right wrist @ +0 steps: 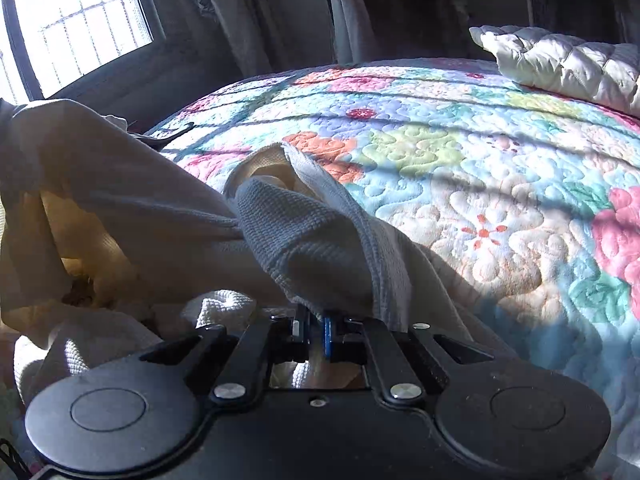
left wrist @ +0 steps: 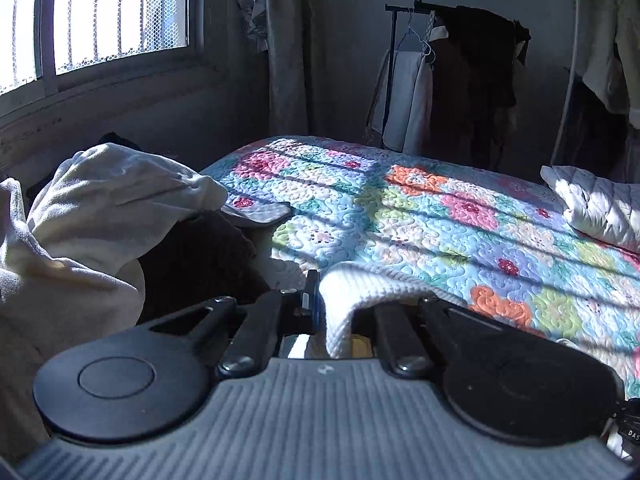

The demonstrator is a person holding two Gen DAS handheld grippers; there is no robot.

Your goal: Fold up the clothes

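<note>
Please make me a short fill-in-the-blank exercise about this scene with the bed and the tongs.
1. Both tongs, the left tongs and the right tongs, are shut on a white ____-knit garment.
2. The quilt on the bed has a ____ pattern.
3. A white quilted ____ lies at the bed's far right.
4. Daylight enters through a barred ____.

Missing words: waffle; floral; pillow; window

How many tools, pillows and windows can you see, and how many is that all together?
Tools: 2, the left tool and the right tool, each shut on the white waffle cloth.
Pillows: 1, the white quilted pillow.
Windows: 1, the barred window.
Total: 4.
</note>
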